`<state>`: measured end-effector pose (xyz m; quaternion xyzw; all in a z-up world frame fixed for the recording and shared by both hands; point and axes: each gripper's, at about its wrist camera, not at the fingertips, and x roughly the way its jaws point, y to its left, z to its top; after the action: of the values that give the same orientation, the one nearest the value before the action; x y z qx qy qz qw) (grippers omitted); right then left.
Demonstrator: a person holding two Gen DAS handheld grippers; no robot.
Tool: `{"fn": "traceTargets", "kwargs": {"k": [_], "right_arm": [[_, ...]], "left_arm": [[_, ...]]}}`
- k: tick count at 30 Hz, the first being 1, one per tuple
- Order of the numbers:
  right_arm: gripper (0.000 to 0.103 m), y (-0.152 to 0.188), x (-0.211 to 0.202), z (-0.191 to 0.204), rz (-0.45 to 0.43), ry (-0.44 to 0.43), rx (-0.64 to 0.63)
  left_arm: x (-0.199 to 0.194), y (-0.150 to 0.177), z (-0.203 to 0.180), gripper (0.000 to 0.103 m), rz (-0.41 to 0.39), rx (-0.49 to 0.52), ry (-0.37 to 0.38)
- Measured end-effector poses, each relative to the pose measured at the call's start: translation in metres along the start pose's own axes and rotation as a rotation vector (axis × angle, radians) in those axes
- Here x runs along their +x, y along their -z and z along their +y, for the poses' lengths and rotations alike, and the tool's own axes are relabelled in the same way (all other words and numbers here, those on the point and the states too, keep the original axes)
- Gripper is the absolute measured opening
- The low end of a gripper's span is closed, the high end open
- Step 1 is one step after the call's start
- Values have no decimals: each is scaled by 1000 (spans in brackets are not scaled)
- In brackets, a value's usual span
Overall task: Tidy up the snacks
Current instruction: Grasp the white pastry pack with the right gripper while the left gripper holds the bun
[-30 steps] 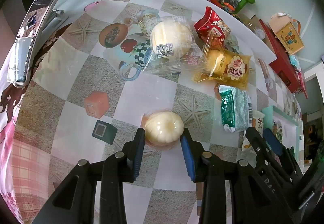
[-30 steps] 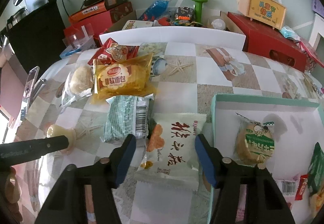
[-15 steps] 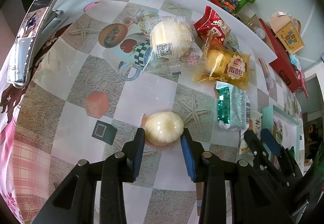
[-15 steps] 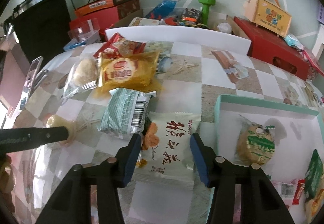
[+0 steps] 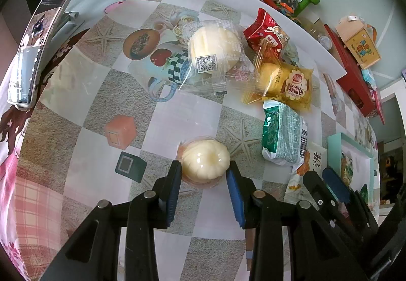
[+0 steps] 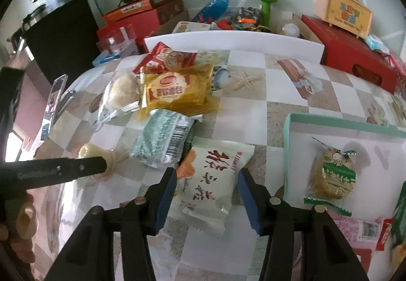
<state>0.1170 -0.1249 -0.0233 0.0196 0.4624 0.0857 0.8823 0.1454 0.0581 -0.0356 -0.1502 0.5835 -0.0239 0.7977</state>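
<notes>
A: Why is the left gripper (image 5: 204, 171) sitting so low around that jelly cup (image 5: 206, 163)?

B: It is bracketing the cup, one blue pad on each side, with the cup resting lid-down on the patterned tablecloth (image 5: 76, 93). The pads are standing right beside its walls; whether they are already pressing, I cannot tell.

A: And the right gripper (image 6: 206, 184)?

B: It is straddling the white packet (image 6: 210, 179), which is lying flat just beside the teal tray (image 6: 288, 133). Its jaws are standing narrow, close to the packet's edges, but a firm pinch is not showing.

A: So the packet is going into the tray?

B: That is my guess; a round cookie pack (image 6: 332, 174) is already lying inside, with more wrappers at the tray's lower right.

A: What is waiting further out?

B: The green packet (image 6: 162, 141) is overlapping the white one's corner, then the yellow bread pack (image 6: 175, 89), a clear-wrapped bun (image 5: 215, 47) and a red pack (image 5: 266, 32), all bunched together. The overlap could drag the green packet along.
</notes>
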Motion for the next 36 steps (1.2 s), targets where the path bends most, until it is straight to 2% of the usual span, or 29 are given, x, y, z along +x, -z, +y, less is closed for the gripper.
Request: {"fn": "traceTargets", "kwargs": {"k": [4, 6, 13, 16, 20, 23, 26, 30, 33, 36], "right_arm": [[63, 1, 6, -1, 10, 10, 7], [70, 2, 9, 1, 13, 1, 17], [71, 8, 18, 14, 24, 39, -42], [71, 9, 21, 13, 25, 83, -53], [70, 7, 19, 3, 17, 80, -17], [70, 8, 21, 8, 21, 103, -42], [61, 8, 20, 7, 21, 87, -32], [61, 8, 19, 7, 25, 87, -32], [59, 8, 18, 7, 27, 88, -31], [58, 7, 18, 6, 31, 80, -21]], "left_arm": [[0, 0, 0, 37, 0, 0, 0], [0, 0, 0, 37, 0, 1, -1], [2, -1, 0, 37, -1, 7, -9], [2, -1, 0, 37, -2, 5, -7], [3, -1, 0, 38, -5, 4, -9], [4, -1, -1, 40, -8, 14, -15], [4, 0, -4, 46, -11, 28, -18], [5, 0, -8, 45, -19, 45, -42], [4, -1, -6, 38, -25, 43, -52], [4, -2, -5, 37, -30, 30, -39]]}}
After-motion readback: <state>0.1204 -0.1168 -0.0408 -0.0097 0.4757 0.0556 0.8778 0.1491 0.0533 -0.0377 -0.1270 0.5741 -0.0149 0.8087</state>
